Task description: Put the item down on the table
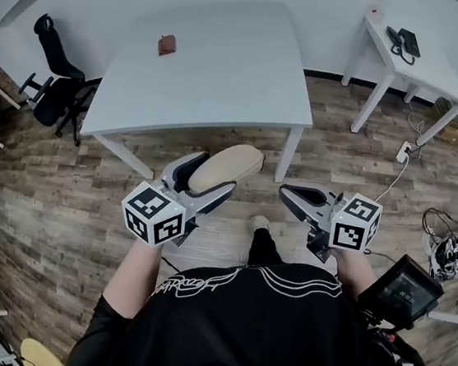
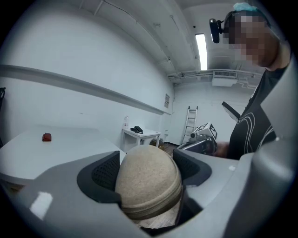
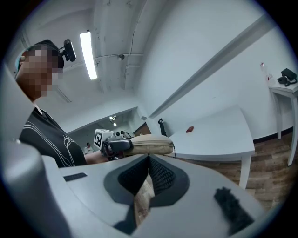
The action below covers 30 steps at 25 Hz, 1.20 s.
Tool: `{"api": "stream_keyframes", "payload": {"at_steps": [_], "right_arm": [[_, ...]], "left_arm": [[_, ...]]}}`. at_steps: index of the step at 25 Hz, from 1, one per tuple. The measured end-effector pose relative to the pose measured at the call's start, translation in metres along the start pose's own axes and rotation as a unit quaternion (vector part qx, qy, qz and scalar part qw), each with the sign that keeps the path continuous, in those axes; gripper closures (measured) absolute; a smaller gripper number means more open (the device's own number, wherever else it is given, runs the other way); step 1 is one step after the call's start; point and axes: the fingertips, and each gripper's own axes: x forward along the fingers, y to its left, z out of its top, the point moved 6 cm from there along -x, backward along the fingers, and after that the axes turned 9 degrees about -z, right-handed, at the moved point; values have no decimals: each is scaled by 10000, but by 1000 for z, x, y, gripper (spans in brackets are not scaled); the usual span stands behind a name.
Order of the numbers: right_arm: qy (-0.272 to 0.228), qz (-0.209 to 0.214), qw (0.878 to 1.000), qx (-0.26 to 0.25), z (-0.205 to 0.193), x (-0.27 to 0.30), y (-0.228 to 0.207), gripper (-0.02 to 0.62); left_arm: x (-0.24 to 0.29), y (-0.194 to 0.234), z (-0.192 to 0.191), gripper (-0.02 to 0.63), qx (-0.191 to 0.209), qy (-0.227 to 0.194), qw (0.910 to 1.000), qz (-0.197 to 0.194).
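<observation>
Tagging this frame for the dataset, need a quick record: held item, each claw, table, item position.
held item: beige oval zippered case
left claw: shut on the case, gripping its sides
right claw: shut, empty
table: white, holds one small reddish-brown object
case position: in the air over the wood floor, short of the table's near edge
task status: case not yet set down

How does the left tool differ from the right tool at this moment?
The left tool has its jaws wide apart, while the right tool has its jaws together. The left tool grips a beige oval case; the right tool holds nothing. Both are grey, and both are held above the wooden floor, short of the white table.
</observation>
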Motion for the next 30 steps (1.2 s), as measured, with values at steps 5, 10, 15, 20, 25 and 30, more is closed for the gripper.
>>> {"api": "stream_keyframes", "payload": {"at_steps": [5,10,15,20,25,30], "right_arm": [[-34,74,9999,110,45,43,-78,586],[27,213,9997,120,84,86,-143,586],[-140,238,9996,42,94,95,-170,586],[-86,177,9998,-66,152,125,-242,586],[91,103,9997,-185,155,134,-266,586],[249,23,9995,-211,156,142,-282,586]], "left_arm": [[48,73,25,238,-4,24,9999,159],[93,145,48,238,119,81,9990,411],[121,179,36,238,406,175,9966,689],[188,263,47,238,263,552,9954,734],[220,306,17,238,365,1023,9912,757],[232,343,-13,238,196,1304,9875,861]]}}
